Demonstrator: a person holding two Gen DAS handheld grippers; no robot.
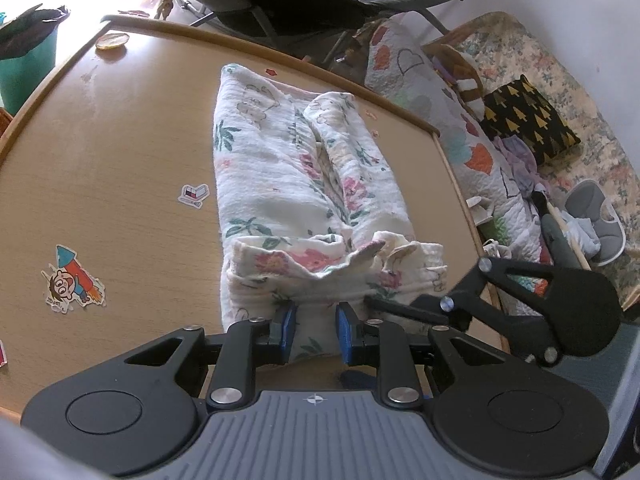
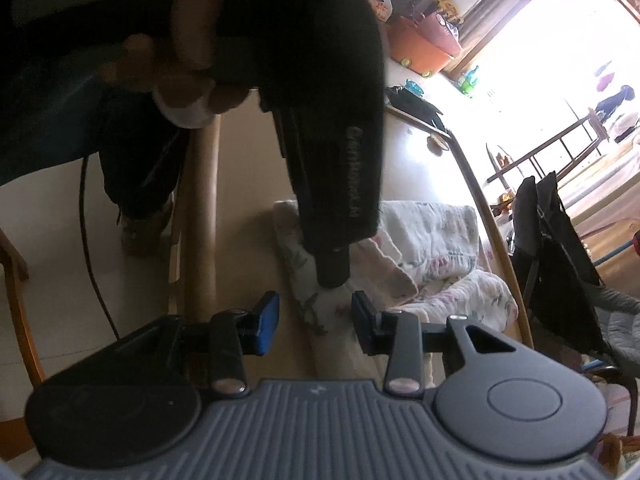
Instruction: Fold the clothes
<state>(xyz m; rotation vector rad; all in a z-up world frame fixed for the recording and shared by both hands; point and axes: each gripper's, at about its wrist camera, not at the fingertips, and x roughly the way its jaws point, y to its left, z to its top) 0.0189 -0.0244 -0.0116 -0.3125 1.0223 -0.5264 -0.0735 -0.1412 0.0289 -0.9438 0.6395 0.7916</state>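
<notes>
Wooden table (image 1: 120, 128), dotted with stickers, carries a crumpled white floral cloth (image 1: 280, 168) folded into a long strip ahead of the left gripper (image 1: 316, 330), clamped on its near hem, while the right gripper (image 2: 315, 326) stands apart astride that cloth's edge.

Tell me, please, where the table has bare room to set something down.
Bare wood lies left of the floral cloth, between the rocket sticker and far rim. The right is crowded: cloth reaches near that edge, with both grippers at its near end.
</notes>
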